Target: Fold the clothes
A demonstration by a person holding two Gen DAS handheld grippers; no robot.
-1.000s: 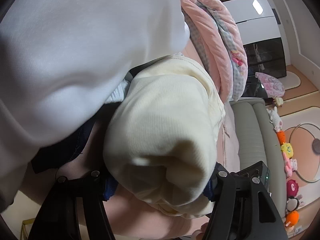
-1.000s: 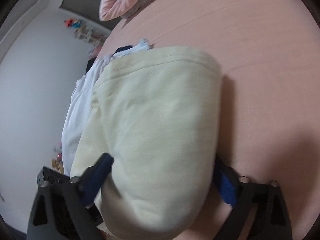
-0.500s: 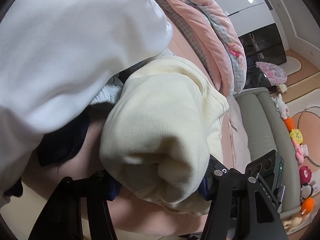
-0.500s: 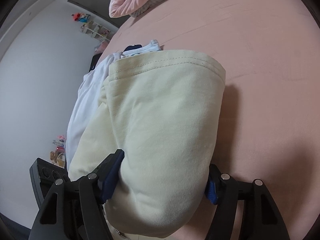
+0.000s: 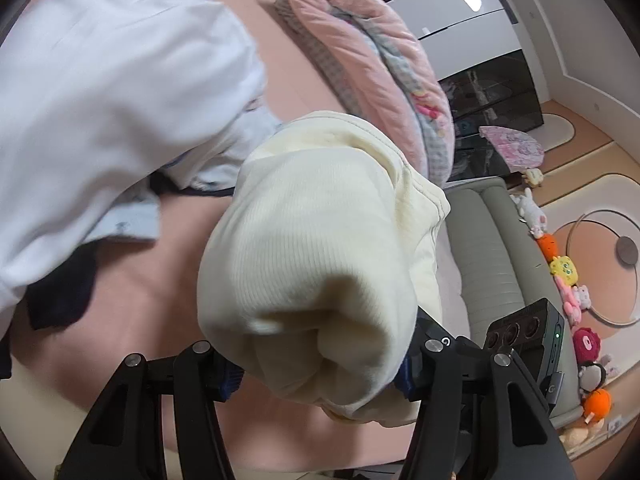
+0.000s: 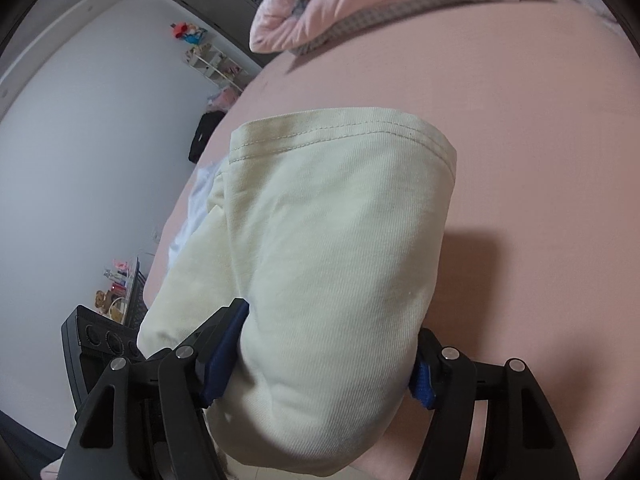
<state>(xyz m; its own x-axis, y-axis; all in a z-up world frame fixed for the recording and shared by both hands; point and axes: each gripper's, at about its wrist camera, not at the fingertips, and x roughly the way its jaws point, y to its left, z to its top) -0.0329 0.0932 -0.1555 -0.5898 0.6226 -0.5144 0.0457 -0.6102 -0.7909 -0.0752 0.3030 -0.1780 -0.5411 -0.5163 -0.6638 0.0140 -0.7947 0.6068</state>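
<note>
1. The bed [image 5: 152,304] fills most of both views, covered by a plain pink sheet [image 6: 540,160]. A grey padded edge [image 5: 492,248] runs along one side of it in the left wrist view.

2. A pink quilt [image 5: 372,60], rolled up with a checked lining showing, lies at the far end of the bed.

3. A white garment [image 5: 112,80] is spread loosely near the left claw's view, blurred. A pale blue piece [image 5: 128,224] and a dark navy piece [image 5: 60,296] peek out from under it on the sheet.

4. The cream garment [image 5: 320,248] is a thick folded bundle, held off the sheet between both claws. Its stitched hem [image 6: 340,128] points away from the cameras, and it casts a shadow on the sheet in the right wrist view.

5. The left gripper [image 5: 320,368] clamps one end of the cream bundle; its blue pads press into the rolled fabric on both sides. Its jaws have just been closing slightly on the cloth.

6. The right gripper [image 6: 324,352] clamps the other end of the same bundle, blue pads dug into the fabric at either side. Its jaws narrowed onto the cloth a moment ago.

7. Each view shows the other claw's black camera box beside the bundle.

8. Small stuffed toys [image 5: 568,280] line the floor beside the bed, near a round hoop [image 5: 600,268] on a mat.
</note>
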